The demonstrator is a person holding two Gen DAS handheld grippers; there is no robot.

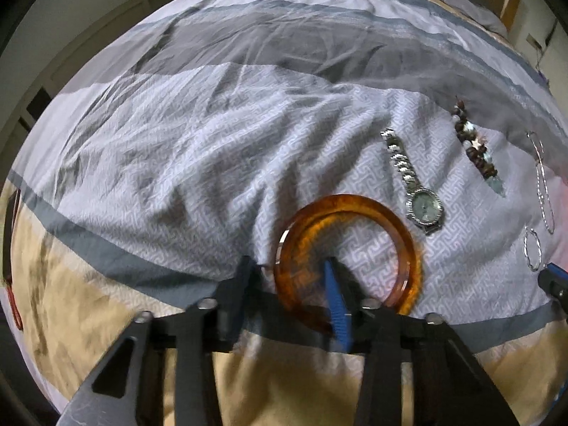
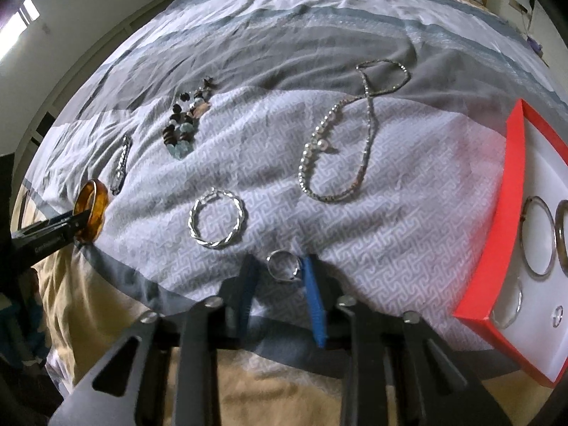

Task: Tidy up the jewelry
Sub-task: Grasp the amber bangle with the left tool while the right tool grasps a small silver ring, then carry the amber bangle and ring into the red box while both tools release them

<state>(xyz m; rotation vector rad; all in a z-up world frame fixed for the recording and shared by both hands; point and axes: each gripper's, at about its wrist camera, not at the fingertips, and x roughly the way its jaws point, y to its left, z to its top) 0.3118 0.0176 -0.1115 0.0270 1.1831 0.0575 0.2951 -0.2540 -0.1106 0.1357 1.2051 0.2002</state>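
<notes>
An amber bangle (image 1: 355,248) lies on the patterned bedspread; my left gripper (image 1: 287,269) is open with one finger outside the bangle's left rim and the blue-padded finger (image 1: 335,298) inside the ring. It also shows in the right wrist view (image 2: 91,213). My right gripper (image 2: 278,271) is open around a small silver ring (image 2: 283,266) on the bedspread. A red box (image 2: 511,191) with a white lining at the right holds several rings and bangles (image 2: 538,236).
A silver watch (image 1: 411,181), a brown-and-blue bead bracelet (image 1: 475,145), a twisted silver bangle (image 2: 216,218) and a long silver bead necklace (image 2: 340,135) lie on the bedspread. The bed's tan edge (image 2: 106,301) is near me. Walls stand at the left.
</notes>
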